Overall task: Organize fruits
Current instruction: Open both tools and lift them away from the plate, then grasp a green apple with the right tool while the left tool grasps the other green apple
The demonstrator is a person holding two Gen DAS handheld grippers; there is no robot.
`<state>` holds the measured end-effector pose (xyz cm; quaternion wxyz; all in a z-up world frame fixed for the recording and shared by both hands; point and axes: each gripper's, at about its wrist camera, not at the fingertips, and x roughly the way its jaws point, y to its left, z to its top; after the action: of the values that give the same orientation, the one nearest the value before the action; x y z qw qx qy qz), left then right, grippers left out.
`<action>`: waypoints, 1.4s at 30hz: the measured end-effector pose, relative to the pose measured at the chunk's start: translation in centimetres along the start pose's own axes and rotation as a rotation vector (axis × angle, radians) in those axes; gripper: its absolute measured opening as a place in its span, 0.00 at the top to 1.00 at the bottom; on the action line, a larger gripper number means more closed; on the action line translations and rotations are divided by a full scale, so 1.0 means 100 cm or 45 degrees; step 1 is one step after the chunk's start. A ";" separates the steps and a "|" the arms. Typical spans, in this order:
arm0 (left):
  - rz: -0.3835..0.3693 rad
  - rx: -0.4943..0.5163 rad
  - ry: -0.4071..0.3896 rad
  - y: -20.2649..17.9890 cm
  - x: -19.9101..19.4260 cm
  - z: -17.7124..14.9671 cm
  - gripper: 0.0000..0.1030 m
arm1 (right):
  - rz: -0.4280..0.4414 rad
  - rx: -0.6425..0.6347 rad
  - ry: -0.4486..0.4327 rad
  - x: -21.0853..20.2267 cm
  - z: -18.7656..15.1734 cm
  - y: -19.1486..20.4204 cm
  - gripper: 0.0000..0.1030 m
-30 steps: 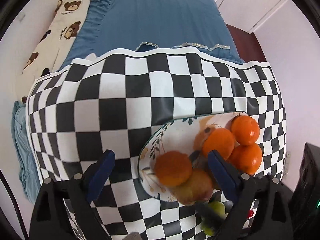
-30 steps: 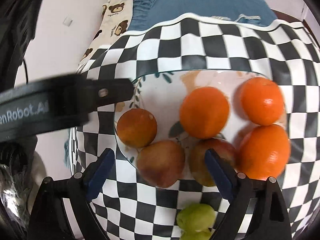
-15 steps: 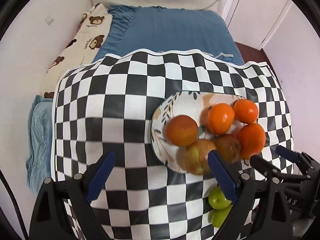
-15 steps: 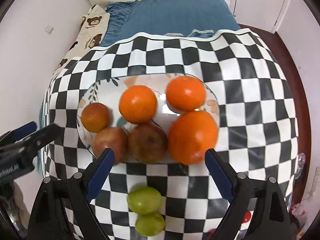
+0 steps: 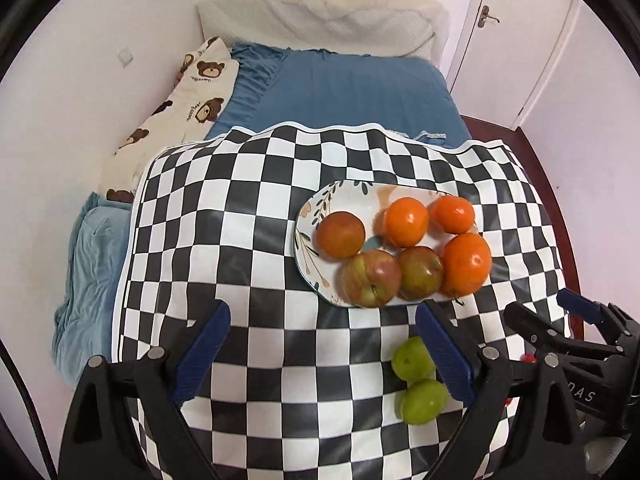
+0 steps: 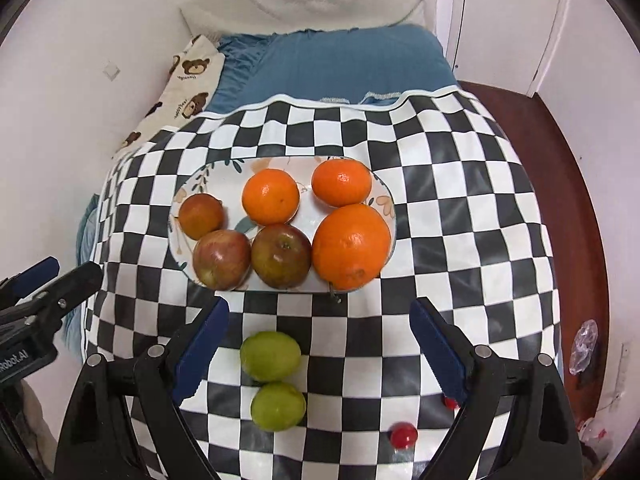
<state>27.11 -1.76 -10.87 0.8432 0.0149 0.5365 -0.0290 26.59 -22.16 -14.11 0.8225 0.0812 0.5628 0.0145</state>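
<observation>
Black-and-white checkered table point(image 6: 460, 208) is standing before a blue bed point(image 6: 340, 64). Oval floral ceramic plate point(image 6: 212, 176) is carrying four oranges and two apples; two green fruits point(image 6: 270, 356) are lying nearer. Left gripper point(image 5: 322, 350) and right gripper point(image 6: 320, 344) are hovering wide, empty.

Small red fruit point(image 6: 404, 435) perhaps cherries, too small

We hold our left gripper point(image 5: 322, 354) and right gripper point(image 6: 318, 350) side by side, jaws spread wide, both empty.
</observation>
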 end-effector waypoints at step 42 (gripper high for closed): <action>-0.043 0.073 0.291 -0.037 0.089 -0.047 0.05 | 0.298 0.097 0.351 0.100 -0.119 0.000 0.43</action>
<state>26.33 -5.46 -20.90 0.7751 0.0331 0.6284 -0.0567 19.23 -19.58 -27.56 0.7266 0.1746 0.6570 0.0997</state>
